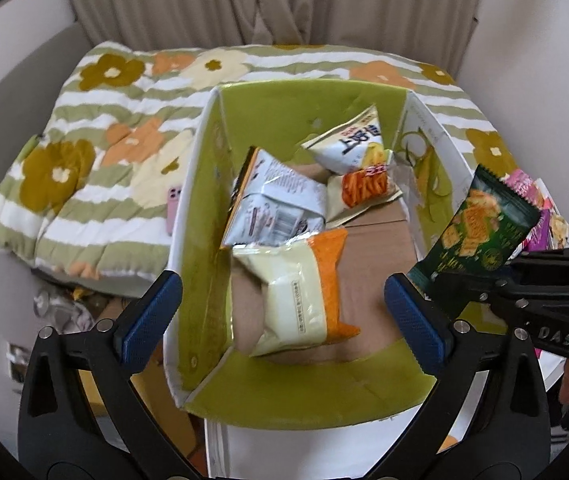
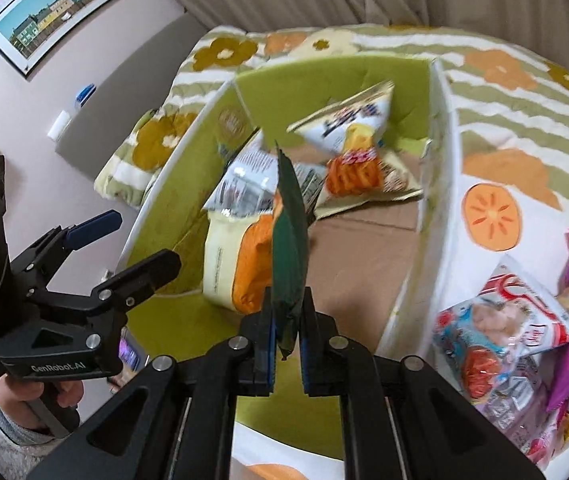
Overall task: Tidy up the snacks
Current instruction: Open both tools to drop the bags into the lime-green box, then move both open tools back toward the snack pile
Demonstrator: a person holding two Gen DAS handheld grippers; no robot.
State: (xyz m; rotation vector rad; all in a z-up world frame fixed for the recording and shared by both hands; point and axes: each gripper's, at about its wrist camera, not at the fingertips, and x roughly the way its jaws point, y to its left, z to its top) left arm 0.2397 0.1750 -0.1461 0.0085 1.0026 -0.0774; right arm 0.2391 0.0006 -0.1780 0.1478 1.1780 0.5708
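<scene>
Snack packets are what I am sorting, and the dark green foil packet printed with golden crackers [image 1: 480,236] sits clamped between the pads of my right claw [image 2: 287,334], standing up from them edge-on over the open cardboard box with green-lined flaps [image 1: 384,96]. My left claw [image 1: 284,320] hangs spread wide and empty above the near end of that box, its blue pads [image 1: 152,316] well apart. Directly between them in its view lies a cream-and-orange pillow packet [image 1: 296,300] on the brown box floor, untouched by either pad. Behind it rest a silver-white packet [image 1: 272,204], a white triangular packet [image 1: 348,144] and one showing orange ridged chips [image 1: 364,192]. More pink and red packets [image 2: 524,320] lie outside the box beside its right wall, on the flowered quilt [image 1: 96,148].
</scene>
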